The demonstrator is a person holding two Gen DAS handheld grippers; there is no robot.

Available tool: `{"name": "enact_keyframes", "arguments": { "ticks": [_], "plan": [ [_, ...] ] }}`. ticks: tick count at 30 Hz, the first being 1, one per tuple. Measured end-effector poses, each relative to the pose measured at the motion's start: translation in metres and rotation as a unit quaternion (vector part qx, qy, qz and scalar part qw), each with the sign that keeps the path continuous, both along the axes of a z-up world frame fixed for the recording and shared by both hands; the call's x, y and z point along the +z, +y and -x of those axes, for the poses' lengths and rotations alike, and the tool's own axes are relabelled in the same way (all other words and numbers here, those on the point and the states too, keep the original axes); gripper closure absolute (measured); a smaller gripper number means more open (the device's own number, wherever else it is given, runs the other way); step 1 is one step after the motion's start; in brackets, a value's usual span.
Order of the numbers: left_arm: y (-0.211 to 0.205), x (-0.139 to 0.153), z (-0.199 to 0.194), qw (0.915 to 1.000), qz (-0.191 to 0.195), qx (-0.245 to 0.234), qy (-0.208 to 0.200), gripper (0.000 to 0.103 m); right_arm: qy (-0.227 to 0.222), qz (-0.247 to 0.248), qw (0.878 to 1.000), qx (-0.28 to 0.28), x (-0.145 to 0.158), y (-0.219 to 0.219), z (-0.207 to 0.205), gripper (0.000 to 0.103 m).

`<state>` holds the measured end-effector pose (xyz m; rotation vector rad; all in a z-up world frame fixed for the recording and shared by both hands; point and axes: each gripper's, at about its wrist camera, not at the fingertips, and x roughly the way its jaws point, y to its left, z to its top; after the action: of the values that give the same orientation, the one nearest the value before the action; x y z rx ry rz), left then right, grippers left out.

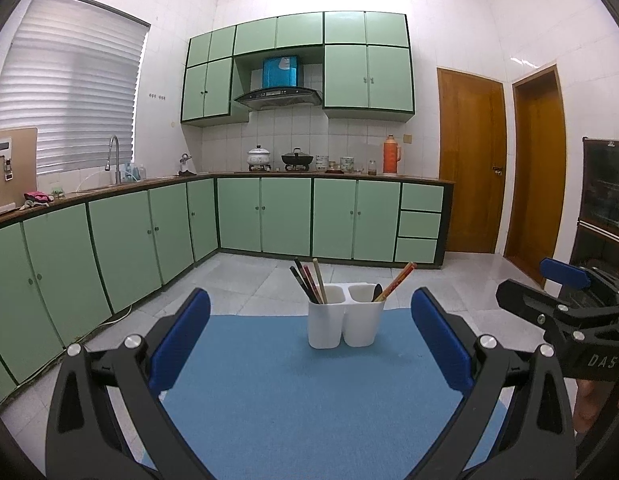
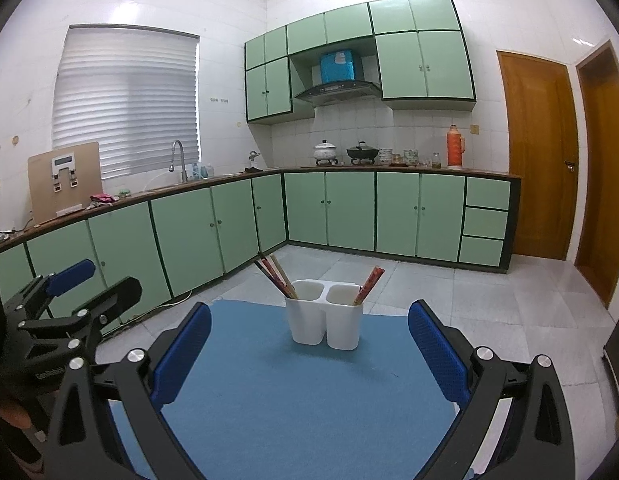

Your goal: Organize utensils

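Two hand-held tongs hover over a blue mat (image 1: 309, 392) on a surface in a kitchen with green cabinets. The left tongs (image 1: 309, 344) are spread wide and hold nothing; the right tongs (image 2: 309, 350) are likewise wide open and empty. Ahead of both, toward the far edge of the mat, stands a white two-cup holder (image 1: 345, 316). Its left cup holds a bunch of chopsticks (image 1: 309, 282) leaning left; its right cup holds a red pair (image 1: 399, 280) leaning right. The mat around the holder is bare, with no loose utensils in sight, so the sorting looks either finished or paused, though that is a judgement. If more is wanted, the next move would likely call for reaching forward to the holder and closing on one stick near its top, taking care not to tip the light holder. The left view shows a dark spoon (image 1: 377, 292) tucked in the right cup beside the red pair; the right view does not make it out. Each view also catches the other tongs at its edge, and the left view shows a dark appliance at far right.
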<state>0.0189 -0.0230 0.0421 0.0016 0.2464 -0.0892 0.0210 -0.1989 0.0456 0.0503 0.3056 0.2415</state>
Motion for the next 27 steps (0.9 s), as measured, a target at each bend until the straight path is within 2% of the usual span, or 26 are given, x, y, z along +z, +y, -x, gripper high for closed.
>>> {"name": "enact_keyframes", "arguments": {
  "ticks": [27],
  "plan": [
    [-0.0006, 0.0004, 0.0019, 1.0000, -0.001, -0.001, 0.000, 0.005, 0.000, 0.001, 1.000, 0.003, -0.0017, 0.0014, 0.0013, 0.006]
  ]
}}
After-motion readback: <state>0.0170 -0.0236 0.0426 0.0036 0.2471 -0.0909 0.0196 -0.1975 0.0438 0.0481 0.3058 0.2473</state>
